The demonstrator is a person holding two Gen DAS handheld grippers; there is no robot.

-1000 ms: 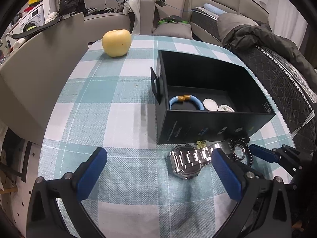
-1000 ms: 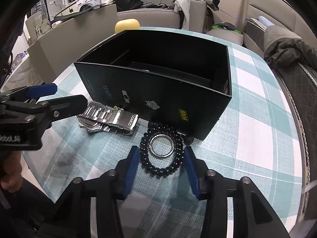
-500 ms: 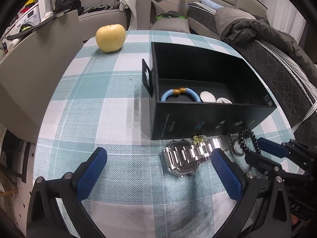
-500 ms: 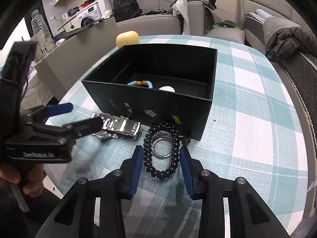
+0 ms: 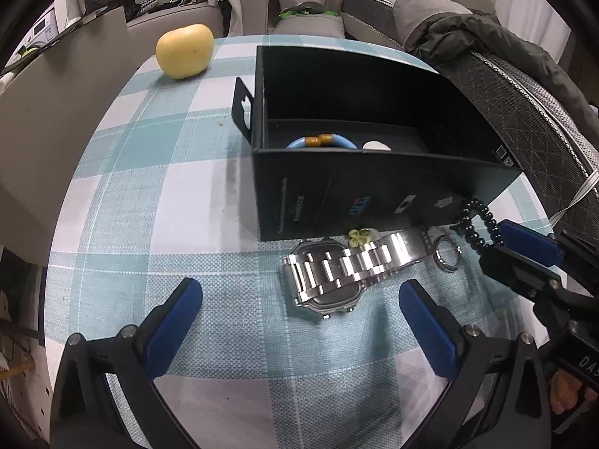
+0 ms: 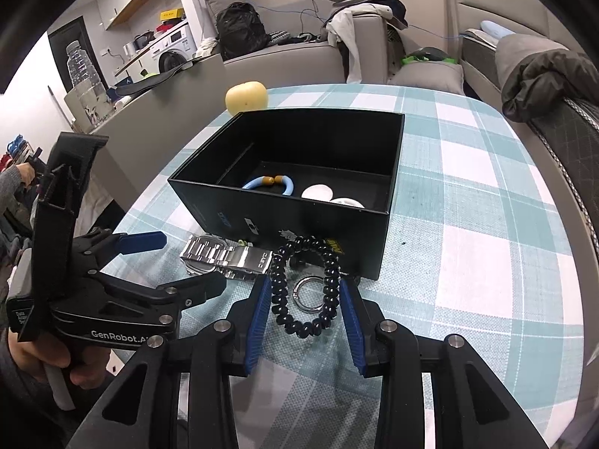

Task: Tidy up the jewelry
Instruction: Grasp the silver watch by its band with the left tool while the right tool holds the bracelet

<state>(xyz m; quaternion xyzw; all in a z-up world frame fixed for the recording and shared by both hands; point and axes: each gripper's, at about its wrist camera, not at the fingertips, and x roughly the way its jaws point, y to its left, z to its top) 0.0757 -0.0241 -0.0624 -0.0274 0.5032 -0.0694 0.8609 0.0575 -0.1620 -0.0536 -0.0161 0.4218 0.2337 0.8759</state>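
Observation:
My right gripper (image 6: 305, 290) is shut on a black bead bracelet (image 6: 322, 262). Its blue pads squeeze the loop into an oval, tilted up off the cloth just in front of the open black box (image 6: 389, 224). A silver ring (image 6: 297, 292) lies on the table under the loop. Inside the box lie a blue bangle (image 6: 288, 187) and white discs (image 6: 316, 191). A steel watch (image 5: 337, 273) and a small pale flower piece (image 5: 359, 236) lie in front of the box. My left gripper (image 5: 299, 318) hangs open above the cloth just short of the watch, with nothing between its fingers.
A yellow apple (image 5: 185, 50) sits at the far side of the checked tablecloth (image 5: 149, 187). A grey chair back (image 5: 56, 112) stands at the left and a dark quilted seat (image 5: 543, 104) at the right. Sofas with clothes fill the background.
The right gripper's pads have narrowed onto the bead bracelet and raised it; the silver ring stays on the cloth. The left gripper has barely moved.

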